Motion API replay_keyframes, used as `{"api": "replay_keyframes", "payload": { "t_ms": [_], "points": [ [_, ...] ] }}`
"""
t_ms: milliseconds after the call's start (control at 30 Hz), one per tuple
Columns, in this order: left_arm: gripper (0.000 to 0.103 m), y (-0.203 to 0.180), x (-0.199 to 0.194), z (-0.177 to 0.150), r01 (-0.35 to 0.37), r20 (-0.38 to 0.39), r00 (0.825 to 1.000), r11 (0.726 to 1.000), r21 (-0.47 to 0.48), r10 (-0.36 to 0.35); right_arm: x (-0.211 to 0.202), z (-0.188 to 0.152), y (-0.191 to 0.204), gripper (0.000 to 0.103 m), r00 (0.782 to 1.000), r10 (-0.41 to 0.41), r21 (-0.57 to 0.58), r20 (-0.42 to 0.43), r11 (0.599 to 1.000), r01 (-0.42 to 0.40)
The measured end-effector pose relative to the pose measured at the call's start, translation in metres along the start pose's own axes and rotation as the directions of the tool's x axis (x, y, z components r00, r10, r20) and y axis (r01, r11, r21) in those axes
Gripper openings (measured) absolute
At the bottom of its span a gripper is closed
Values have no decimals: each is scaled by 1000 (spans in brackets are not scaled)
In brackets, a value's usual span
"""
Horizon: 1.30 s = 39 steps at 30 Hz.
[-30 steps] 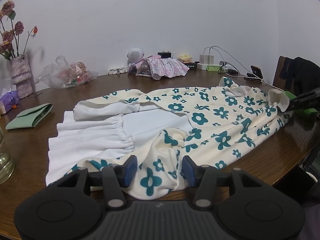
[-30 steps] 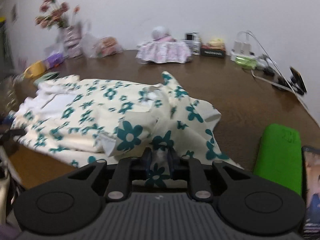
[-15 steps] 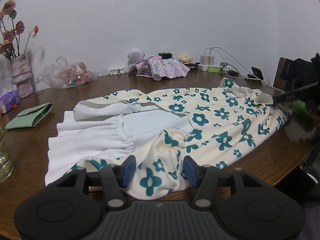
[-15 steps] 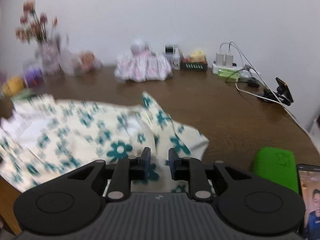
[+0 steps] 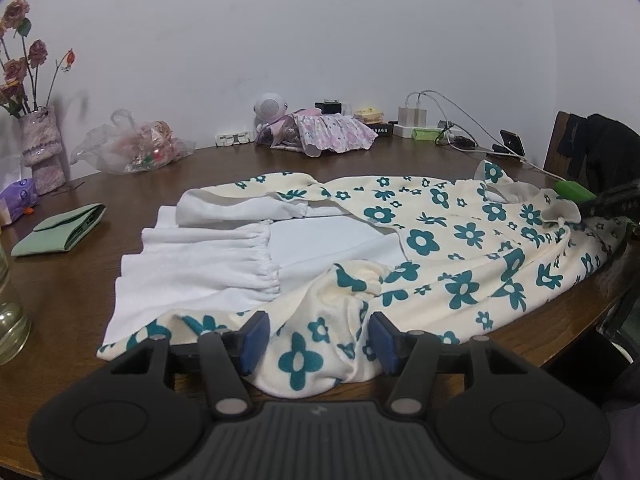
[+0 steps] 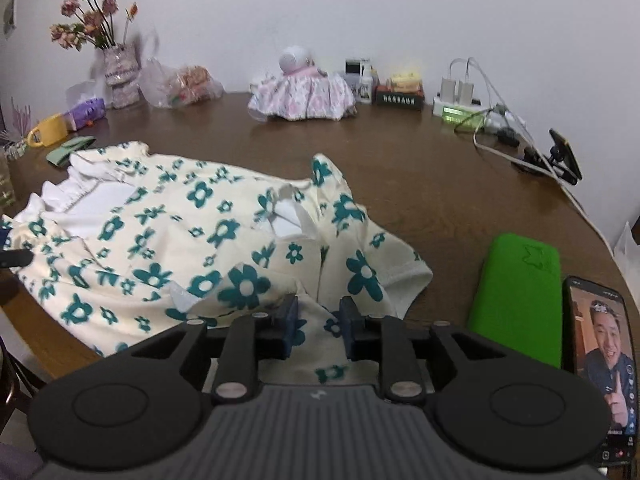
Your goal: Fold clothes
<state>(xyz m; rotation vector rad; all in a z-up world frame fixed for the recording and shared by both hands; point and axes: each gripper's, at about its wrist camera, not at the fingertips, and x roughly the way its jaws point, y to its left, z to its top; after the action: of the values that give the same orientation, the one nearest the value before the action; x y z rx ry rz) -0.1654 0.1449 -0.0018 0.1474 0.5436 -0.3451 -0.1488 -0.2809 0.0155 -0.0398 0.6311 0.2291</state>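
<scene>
Left wrist view: the floral dress (image 5: 460, 248) lies spread on the round wooden desk (image 5: 80, 280), cream with teal flowers, its white lining and gathered hem turned up at the left end. The near edge hangs over the desk rim.

Left hand-held gripper (image 5: 318, 338): jaws are opening. A fold of the dress sits between the blue pads (image 5: 256, 334), but the pads stand clear of the cloth on both sides. Nothing is gripped.

Right hand-held gripper (image 6: 318, 322): jaws stand narrowly apart at the sleeve end, with a little cloth in the gap. The pads do not appear to press on it; the view is soft here, so contact is uncertain.

Probable faults from this state:

1. Slip off the desk. With neither hand-held gripper holding, the overhanging near edge could drag the garment toward the floor.
2. Bunched fold. The raised hump of fabric near the left jaws may be trapped if the next fold is laid over it, leaving a crease.
3. Partial pick-up. Closing on 1 layer only would lift the outer fabric and leave the lining behind.
4. Collision. A green case (image 6: 516, 296) and a phone (image 6: 600, 364) lie just beside the right hand-held gripper; a wide sweep could knock them off.
5. Snagging. Charger cables (image 6: 496, 120) lie well apart but within reach of a thrown sleeve.
</scene>
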Motion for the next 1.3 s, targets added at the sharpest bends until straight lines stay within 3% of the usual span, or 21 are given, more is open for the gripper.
{"api": "replay_keyframes", "payload": {
  "t_ms": [300,433,467,567,667,867,900,1067,1300],
  "points": [
    [56,0,1,-1,-3,3,1000,1000,0,3,13,8,17,21,995,89,11,48,996,-90],
    [56,0,0,-1,0,3,1000,1000,2,0,13,8,19,21,997,71,-4,39,997,-71],
    [56,0,0,-1,2,4,1000,1000,2,-2,7,7,14,23,996,70,-4,52,998,-70],
    [57,1,0,-1,6,8,1000,1000,1,-6,-6,4,-1,51,996,50,-14,74,999,-49],
    [59,0,1,-1,8,11,1000,1000,0,-8,-11,-1,-14,51,997,43,-19,63,999,-42],
    [61,-1,1,-2,8,14,1000,1000,-1,-8,-5,0,-7,51,988,141,-36,57,990,-140],
    [61,-1,1,-2,8,15,1000,1000,-2,-8,0,1,-6,50,989,142,-27,43,990,-141],
    [61,-2,1,-1,5,11,1000,1000,0,-5,8,4,-12,8,992,121,52,-27,992,-119],
    [61,-1,2,-1,13,11,1000,1000,1,-13,-15,3,-20,2,992,111,81,-66,991,-105]
  ]
}}
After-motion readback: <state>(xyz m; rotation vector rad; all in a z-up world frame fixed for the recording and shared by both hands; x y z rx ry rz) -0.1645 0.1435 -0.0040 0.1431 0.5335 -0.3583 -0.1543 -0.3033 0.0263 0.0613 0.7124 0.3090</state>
